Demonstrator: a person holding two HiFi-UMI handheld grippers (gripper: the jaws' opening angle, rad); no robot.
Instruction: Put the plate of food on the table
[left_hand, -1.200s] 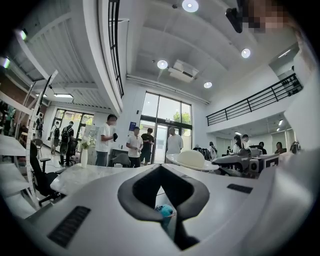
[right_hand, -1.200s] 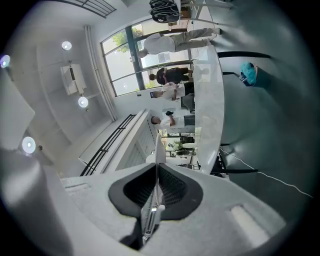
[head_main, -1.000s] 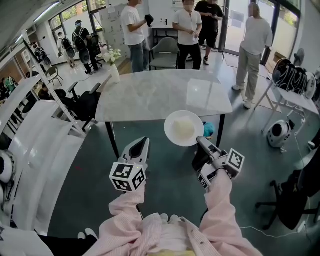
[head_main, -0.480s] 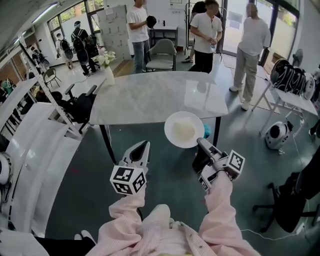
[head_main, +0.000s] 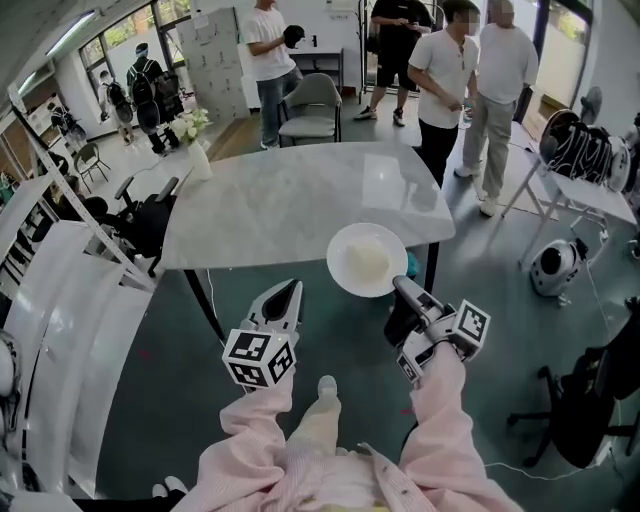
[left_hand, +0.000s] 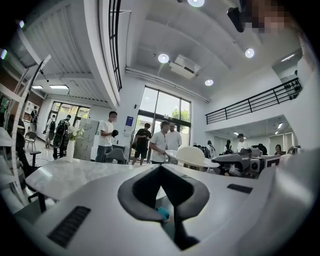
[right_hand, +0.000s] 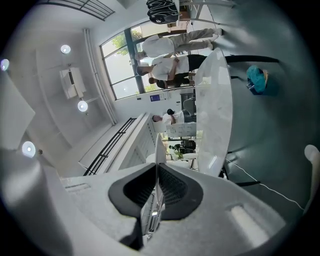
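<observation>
Plate: round, white, shallow, w/ a pale cream heap of food in the middle & a bare rim all round. It's held roughly level in the air by the R tongs, which are closed on its near rim. In the right gripper view the plate shows edge-on as a thin white line betw. the two dark pads. It sits at the near right edge of the worktop & overlaps that edge in the head view; can't tell if it's over the slab or just short of it. Worktop is pale grey, marble-look, w/ a vase of flowers at its far left corner. L tongs are closed w/ nothing in them, left of the plate & apart from it. Teal thing lies on the floor just right of the plate. Several people stand beyond the worktop.
</observation>
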